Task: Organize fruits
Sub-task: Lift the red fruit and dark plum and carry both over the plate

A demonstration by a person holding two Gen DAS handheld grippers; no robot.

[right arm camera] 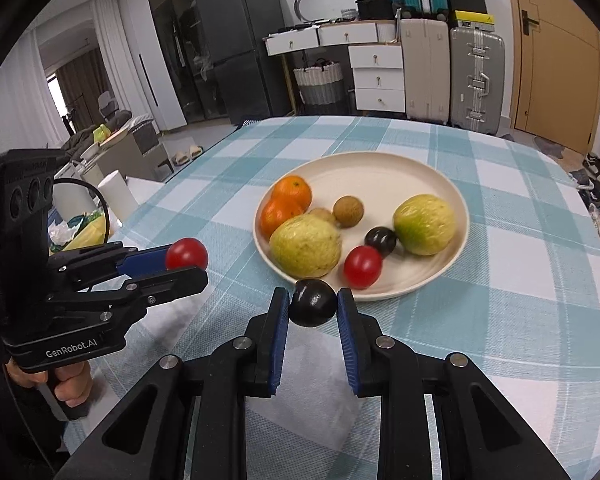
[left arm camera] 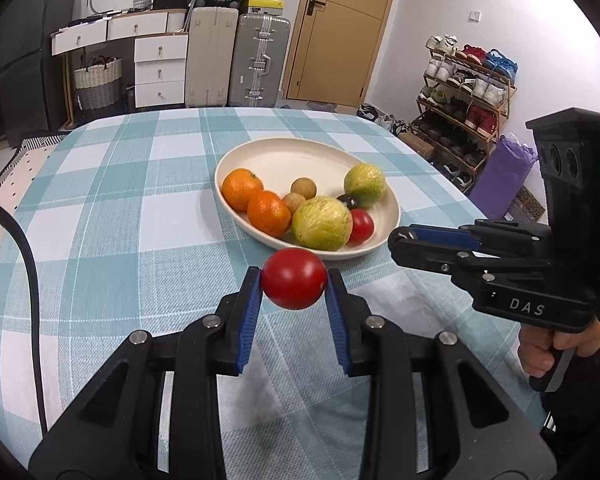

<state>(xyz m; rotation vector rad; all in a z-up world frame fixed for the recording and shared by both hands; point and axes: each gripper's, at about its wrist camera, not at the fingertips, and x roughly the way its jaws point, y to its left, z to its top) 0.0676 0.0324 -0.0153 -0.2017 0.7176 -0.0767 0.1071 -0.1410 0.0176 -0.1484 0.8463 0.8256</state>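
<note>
A cream plate [left arm camera: 288, 156] [right arm camera: 384, 172] on the checked tablecloth holds two oranges [left arm camera: 256, 202] [right arm camera: 288, 202], two yellow-green guavas [left arm camera: 322, 222] [right arm camera: 306, 246], two small brown fruits [right arm camera: 348, 211], a dark plum [right arm camera: 381, 240] and a red tomato [right arm camera: 362, 266] [left arm camera: 362, 225]. My left gripper [left arm camera: 294, 286] [right arm camera: 188, 260] is shut on a second red tomato [left arm camera: 294, 279] [right arm camera: 187, 253], held above the cloth in front of the plate. My right gripper [right arm camera: 313, 304] is shut on a dark plum [right arm camera: 313, 302], just short of the plate's near rim. In the left wrist view the right gripper [left arm camera: 398, 242] shows side-on and the plum is hidden.
The table [left arm camera: 120, 184] has bare cloth left and in front of the plate. A black cable [left arm camera: 28, 264] crosses its left side. A paper roll [right arm camera: 118, 192] stands off the table's left edge. Suitcases [right arm camera: 476, 76], drawers [right arm camera: 376, 76] and a shoe rack [left arm camera: 468, 96] stand beyond.
</note>
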